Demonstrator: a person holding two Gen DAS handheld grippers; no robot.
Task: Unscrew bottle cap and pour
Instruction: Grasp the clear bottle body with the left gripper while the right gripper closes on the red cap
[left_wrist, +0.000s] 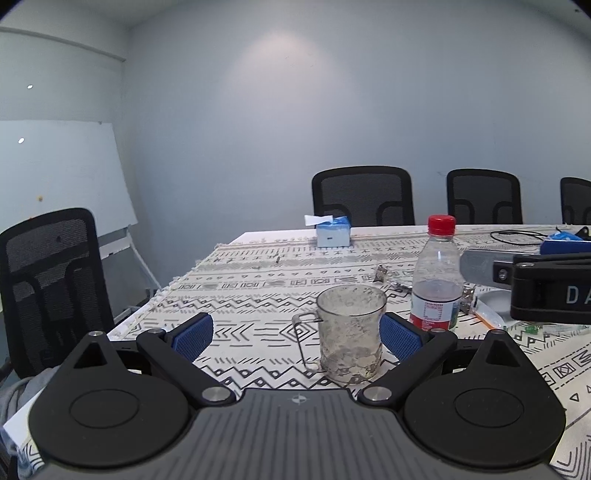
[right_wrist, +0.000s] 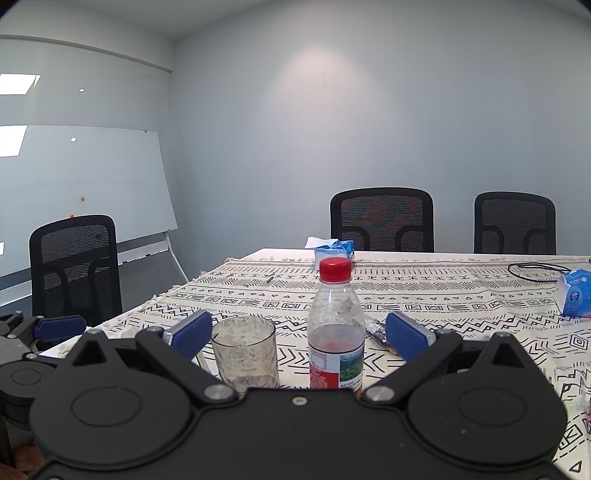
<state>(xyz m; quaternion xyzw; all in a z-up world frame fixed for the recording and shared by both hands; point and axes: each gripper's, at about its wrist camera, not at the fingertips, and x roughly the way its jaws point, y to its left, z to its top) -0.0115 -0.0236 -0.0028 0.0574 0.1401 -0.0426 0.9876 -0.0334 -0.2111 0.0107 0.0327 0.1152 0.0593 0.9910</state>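
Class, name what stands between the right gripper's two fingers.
The right wrist view shows the red-capped bottle standing between the open fingers, untouched; the cup stands beside it.

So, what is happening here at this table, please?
A person holds two grippers over a patterned tablecloth. Both are open and hold nothing. The right gripper faces a plastic bottle whose red cap is on. The left gripper faces an empty glass cup standing left of the bottle. A little liquid sits in the bottle; nothing is poured.
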